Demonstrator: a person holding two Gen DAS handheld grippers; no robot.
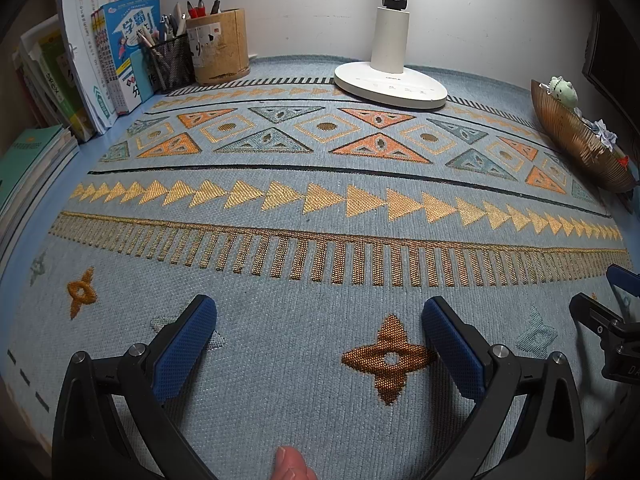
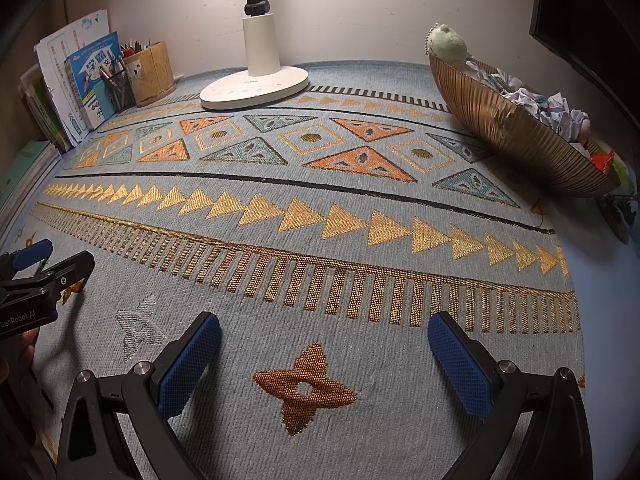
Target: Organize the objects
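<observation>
Over the near part of the patterned cloth [image 1: 320, 264] that covers the tabletop, we hold both tools low and empty: the left tool [image 1: 319, 334] has its fingers spread wide with nothing between them, and the right tool [image 2: 324, 354] is just as wide apart and bare. What we take to be the things to sort sits well away from us. A ribbed copper bowl [image 2: 516, 132] at the far right is heaped with crumpled paper [image 2: 548, 110], a small green plush toy [image 2: 450, 42] perched at its back rim. At the far left are the bamboo pen holder [image 1: 218, 46], the mesh pen cup [image 1: 172, 62] and the upright books [image 1: 120, 52], with the white lamp [image 1: 390, 80] between the two groups.

Our worries begin with the bowl: it appears tilted, so a nudge on its rim could rock it and spill paper. Crumpled paper gives little to grip and may slip free. A wide reach could clip the lamp base, and dragging a tool low may ruck the cloth.
</observation>
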